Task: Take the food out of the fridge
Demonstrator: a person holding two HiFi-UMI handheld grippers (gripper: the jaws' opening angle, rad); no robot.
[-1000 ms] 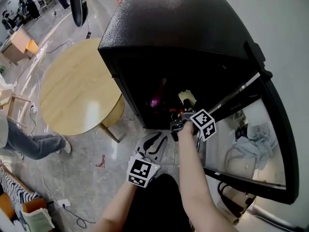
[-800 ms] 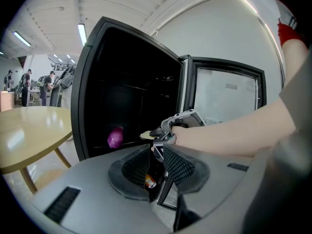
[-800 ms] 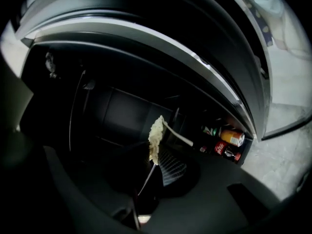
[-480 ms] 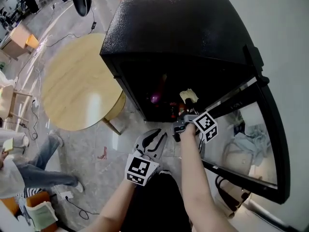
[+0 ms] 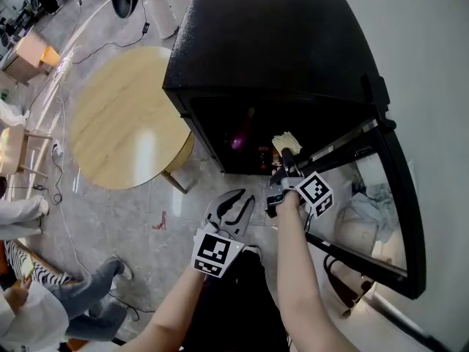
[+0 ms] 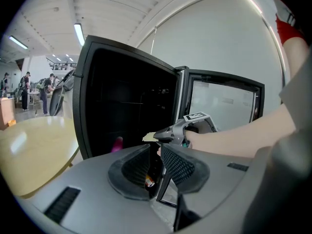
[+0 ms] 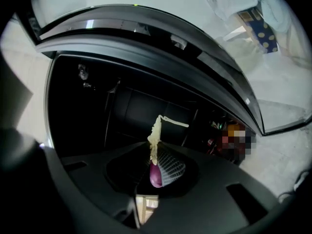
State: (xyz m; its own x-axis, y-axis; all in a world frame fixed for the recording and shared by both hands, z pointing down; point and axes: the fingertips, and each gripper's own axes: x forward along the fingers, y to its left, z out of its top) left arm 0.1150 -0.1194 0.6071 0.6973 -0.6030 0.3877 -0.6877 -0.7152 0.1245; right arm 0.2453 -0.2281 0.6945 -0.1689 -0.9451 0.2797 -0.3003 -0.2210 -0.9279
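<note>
The black fridge (image 5: pixel 271 42) stands open, its glass door (image 5: pixel 385 196) swung out to the right. My right gripper (image 5: pixel 283 166) is at the fridge's opening, shut on a pale yellow flat piece of food (image 5: pixel 284 142). In the right gripper view this food (image 7: pixel 155 135) stands edge-on between the jaws of the right gripper (image 7: pixel 155 155). A purple food item (image 5: pixel 240 139) lies inside the dark fridge, to the left of the held piece. My left gripper (image 5: pixel 233 207) hangs lower, in front of the fridge, open with nothing between its fingers (image 6: pixel 176 164).
A round wooden table (image 5: pixel 121 116) stands just left of the fridge. Cans or bottles (image 5: pixel 264 156) sit low inside the fridge. The open door bounds the right side. People (image 5: pixel 29 211) and cables (image 5: pixel 62 189) are on the floor at the left.
Both grippers have risen. The right one has lifted the pale food with it at the fridge's opening. The people at the left have moved.
</note>
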